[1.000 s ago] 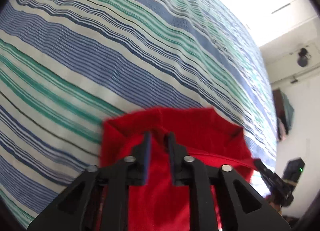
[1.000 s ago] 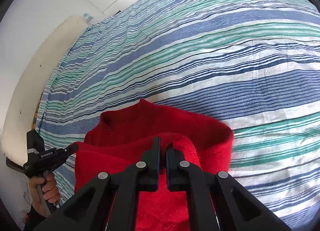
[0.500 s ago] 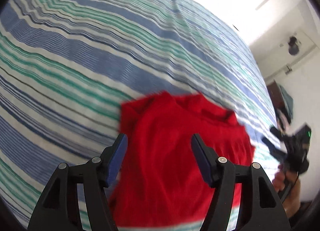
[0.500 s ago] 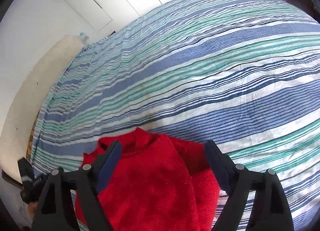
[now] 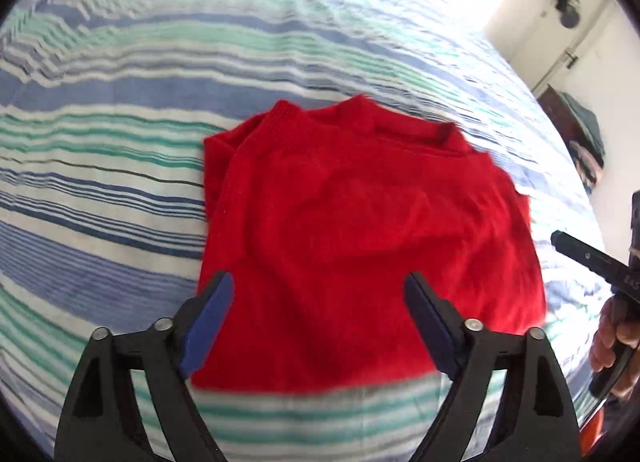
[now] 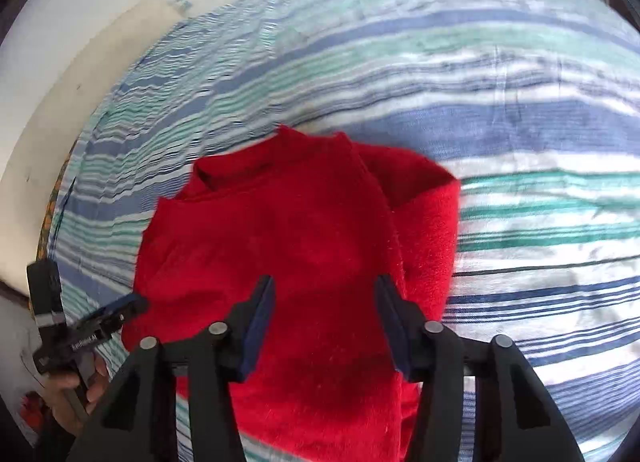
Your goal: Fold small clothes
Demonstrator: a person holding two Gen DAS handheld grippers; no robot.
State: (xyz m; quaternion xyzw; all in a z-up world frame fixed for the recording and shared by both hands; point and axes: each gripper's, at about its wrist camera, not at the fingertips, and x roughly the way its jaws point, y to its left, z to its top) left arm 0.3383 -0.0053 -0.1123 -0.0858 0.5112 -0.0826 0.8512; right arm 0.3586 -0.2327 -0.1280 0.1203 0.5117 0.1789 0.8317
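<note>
A small red knitted sweater [image 5: 360, 230] lies folded on the striped bedsheet [image 5: 120, 150], its collar on the far side. My left gripper [image 5: 318, 282] is open and empty, held above the sweater's near edge. My right gripper [image 6: 324, 282] is open and empty above the same sweater [image 6: 288, 230], whose folded sleeve edge lies to the right. The right gripper also shows at the right edge of the left wrist view [image 5: 584, 258], and the left gripper at the lower left of the right wrist view [image 6: 100, 322].
The bed [image 6: 520, 110] with blue, green and white stripes fills both views. A white wall and door [image 5: 560, 22] stand past the bed's far right. A cream headboard or wall [image 6: 60, 102] lies to the left.
Both grippers were shut on the sweater's hem a second ago. They have let go, opened wide and drawn back upward, and the sweater now lies folded flat.
</note>
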